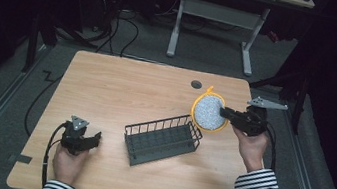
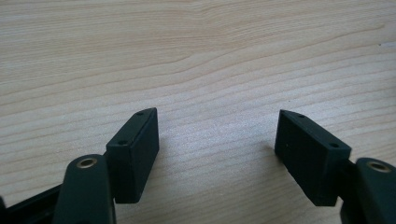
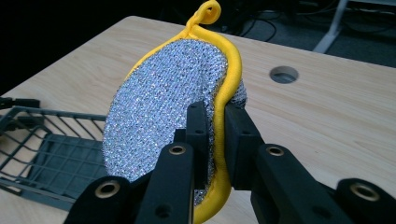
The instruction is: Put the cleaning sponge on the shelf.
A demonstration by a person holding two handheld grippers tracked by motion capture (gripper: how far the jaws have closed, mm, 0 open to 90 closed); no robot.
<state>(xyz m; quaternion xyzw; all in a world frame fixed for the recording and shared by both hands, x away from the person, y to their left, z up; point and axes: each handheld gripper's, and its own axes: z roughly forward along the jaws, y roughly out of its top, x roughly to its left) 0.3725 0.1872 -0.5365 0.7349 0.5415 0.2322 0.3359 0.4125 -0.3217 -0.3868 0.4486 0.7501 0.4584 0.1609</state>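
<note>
The right gripper [image 3: 212,126] has its fingers [image 3: 198,133] pinching the edge of a round scouring pad [image 3: 163,112], silver mesh with a yellow rim and a small yellow loop at the top. The pad hangs upright in the air, clear of the desk [image 1: 121,92], just to the right of a dark wire basket [image 1: 162,139] and a little above its rim. The left gripper [image 1: 91,139] sits near the front left corner of the desk, well apart from the basket, its fingers [image 2: 135,149] spread wide with nothing but bare wood between them.

Judging by this, the pick-up is done: the pad is lifted and firmly held. What seems left is the short carry over the basket, the lowering and the release. The basket lies empty and slightly askew in the middle of the desk.

The desk is pale wood grain with a round cable hole [image 1: 196,84] near its far edge. Around it the room is dark, with grey floor, trailing black cables and the white legs of another desk [image 1: 249,51] beyond.
</note>
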